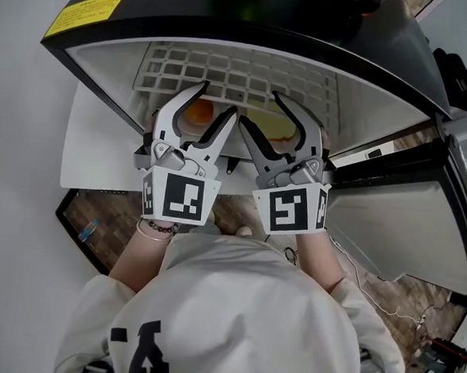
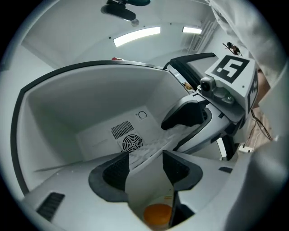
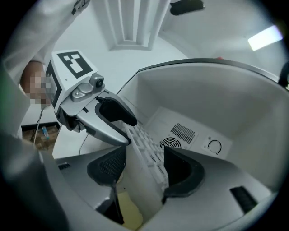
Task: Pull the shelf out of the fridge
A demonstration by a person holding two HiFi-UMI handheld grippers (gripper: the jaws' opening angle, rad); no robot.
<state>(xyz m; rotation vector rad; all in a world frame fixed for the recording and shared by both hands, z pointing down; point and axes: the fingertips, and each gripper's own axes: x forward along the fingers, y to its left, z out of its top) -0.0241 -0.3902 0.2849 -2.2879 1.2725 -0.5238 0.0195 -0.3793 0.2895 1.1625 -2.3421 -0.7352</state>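
— Overhead strip lights (image 2: 135, 36) shine on a small white fridge with a black casing (image 1: 105, 77), its door open. Where's the shelf?

— The white plastic grid shelf (image 1: 241, 75) sits inside, high in the cavity, above an orange round thing (image 1: 197, 114) and a yellow one (image 1: 273, 127).

— And the grip?

— None yet. The left gripper (image 1: 215, 101) and right gripper (image 1: 261, 110) stand side by side at the shelf's front edge, with their fingers (image 2: 113, 173) spread wide and clamping nothing. The edge possibly lies between them, but it's hard to tell.

— How will it handle?

— Light, stiff and rather slick, I'd judge. Take the front rim either side of centre and pull evenly, or it may jam against the side walls.
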